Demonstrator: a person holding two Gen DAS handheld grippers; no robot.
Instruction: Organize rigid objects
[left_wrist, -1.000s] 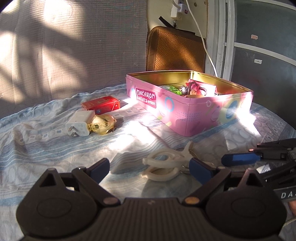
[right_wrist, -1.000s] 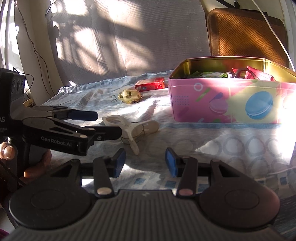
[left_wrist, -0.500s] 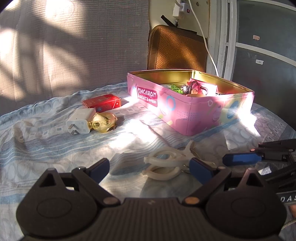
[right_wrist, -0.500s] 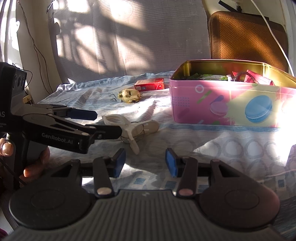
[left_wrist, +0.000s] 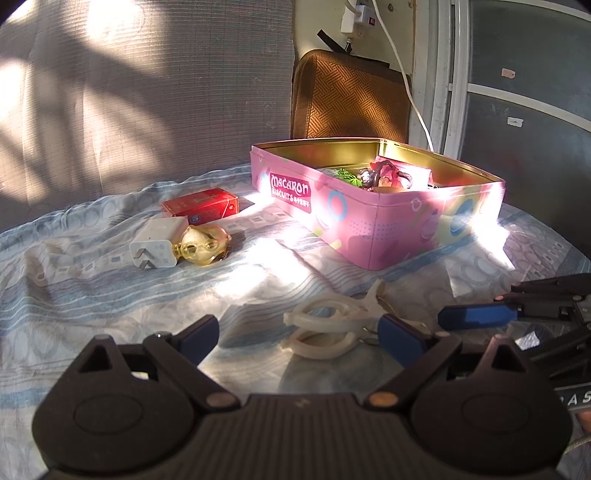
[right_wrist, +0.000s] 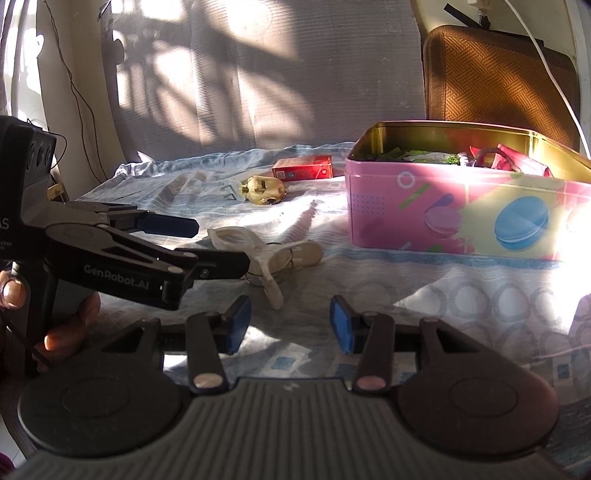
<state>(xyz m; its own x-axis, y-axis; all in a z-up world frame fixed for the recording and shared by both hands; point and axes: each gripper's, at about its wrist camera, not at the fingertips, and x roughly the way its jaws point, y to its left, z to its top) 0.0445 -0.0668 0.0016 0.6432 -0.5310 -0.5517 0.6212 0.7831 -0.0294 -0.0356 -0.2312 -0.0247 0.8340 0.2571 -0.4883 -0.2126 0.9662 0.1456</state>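
A pink macaron tin (left_wrist: 373, 218) stands open on the bedsheet, holding several small items; it also shows in the right wrist view (right_wrist: 461, 218). A cream plastic clip (left_wrist: 332, 325) lies in front of it, just ahead of my left gripper (left_wrist: 299, 336), which is open and empty. The clip shows in the right wrist view (right_wrist: 269, 254) beside the left gripper (right_wrist: 207, 243). My right gripper (right_wrist: 290, 325) is open and empty, a little behind the clip. A white charger (left_wrist: 157, 247), a gold trinket (left_wrist: 203, 243) and a red box (left_wrist: 201, 205) lie to the left of the tin.
The blue patterned sheet (left_wrist: 74, 295) is wrinkled. A grey backrest (left_wrist: 147, 92) rises behind it. A brown woven cushion (left_wrist: 351, 99) and a white cable (left_wrist: 406, 77) stand behind the tin. The right gripper's fingers (left_wrist: 476, 316) reach in from the right in the left wrist view.
Both views have shifted slightly, with the tin and the clip a touch nearer. Both grippers stay open and nothing on the sheet has moved.
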